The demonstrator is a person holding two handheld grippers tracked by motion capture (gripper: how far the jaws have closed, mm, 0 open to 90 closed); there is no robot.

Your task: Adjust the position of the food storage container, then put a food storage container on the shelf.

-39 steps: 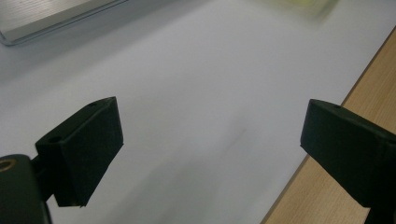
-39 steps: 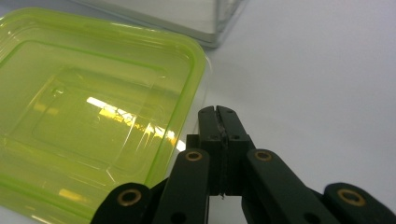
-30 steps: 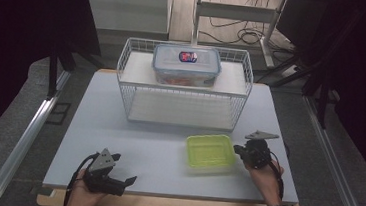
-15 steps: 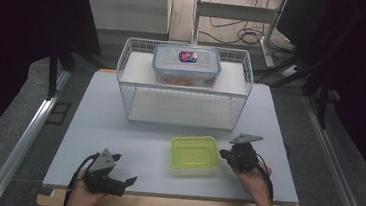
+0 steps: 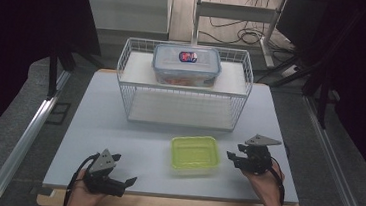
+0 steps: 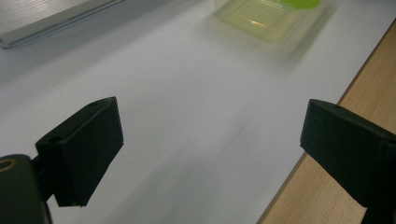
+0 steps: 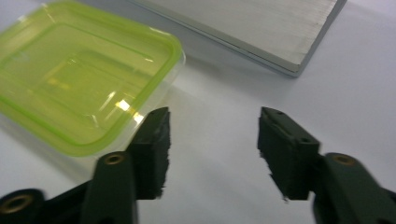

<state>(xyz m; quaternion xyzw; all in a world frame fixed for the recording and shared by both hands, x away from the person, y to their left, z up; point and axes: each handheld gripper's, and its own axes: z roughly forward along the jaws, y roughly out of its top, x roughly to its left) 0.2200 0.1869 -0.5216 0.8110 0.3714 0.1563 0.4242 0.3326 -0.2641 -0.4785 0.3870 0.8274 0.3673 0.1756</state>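
Tool (image 7: 212, 151) just opened beside green-lidded container (image 7: 79, 79).

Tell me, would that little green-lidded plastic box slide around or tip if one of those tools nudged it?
The green-lidded box looks empty through its clear walls, so it is probably light and would likely slide easily on the smooth white table. It sits low and flat, so tipping seems unlikely. Its glossy lid may feel slippery to the right tool, which stands open beside it.

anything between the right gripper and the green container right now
Nothing visible. The right gripper, whose jaws have just been opening and hold nothing, sits just beside the green container, with bare table between them.
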